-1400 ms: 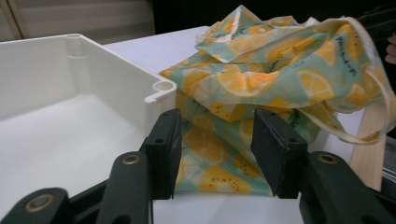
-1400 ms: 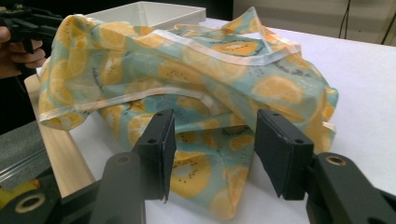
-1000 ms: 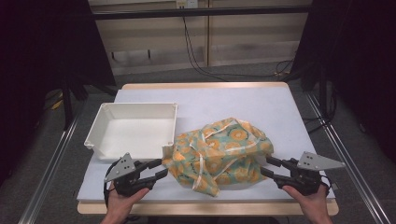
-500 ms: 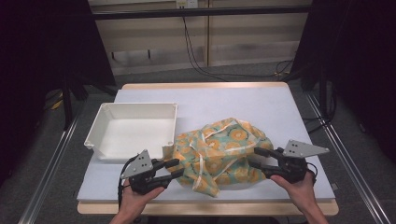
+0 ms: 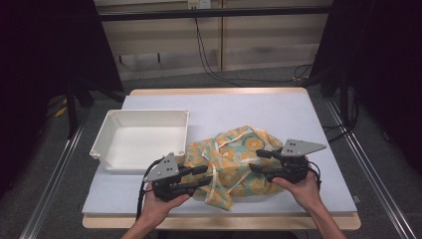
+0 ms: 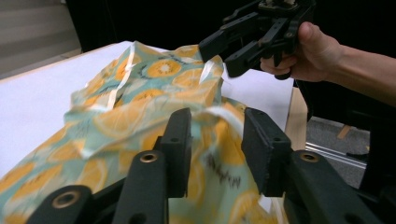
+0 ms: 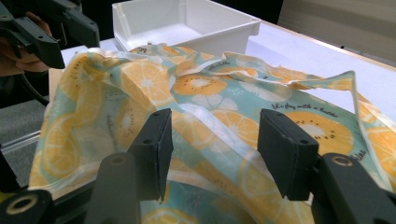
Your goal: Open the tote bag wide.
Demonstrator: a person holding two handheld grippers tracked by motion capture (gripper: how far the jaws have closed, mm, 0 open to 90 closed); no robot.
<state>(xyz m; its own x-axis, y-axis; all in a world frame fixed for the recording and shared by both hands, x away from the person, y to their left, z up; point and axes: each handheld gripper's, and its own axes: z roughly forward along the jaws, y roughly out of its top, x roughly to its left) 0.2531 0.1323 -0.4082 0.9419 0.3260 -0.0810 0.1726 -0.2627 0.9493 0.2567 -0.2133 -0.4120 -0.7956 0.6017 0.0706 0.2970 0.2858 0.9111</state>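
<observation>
Two grippers at the fruit-print bag, both jaws apart

Fruit-print bag (image 5: 234, 164): crumpled plastic, orange and kiwi slices on a teal ground, heaped on the white table (image 5: 249, 109) toward the near edge, just right of the white tray (image 5: 107, 132). Tray sits at the table's left side, its near right corner close beside the bag.

Left gripper (image 5: 201, 178): held in the person's left hand (image 5: 157, 206), at the bag's left flank, pointing right. In the left gripper view the two pads stand apart at a middling gap with a raised fold of the bag between them; film lies against the left pad, not pinched. Nothing gripped.

Right gripper (image 5: 255, 162): held in the right hand (image 5: 301, 191), at the bag's right side, pointing left. In the right gripper view the pads are spread wide, above and astride a ridge of the bag; whether they touch the film cannot be told. Nothing gripped.

Grippers face each other across the bag, well apart. Left gripper view also shows the right gripper over the bag's far top edge
</observation>
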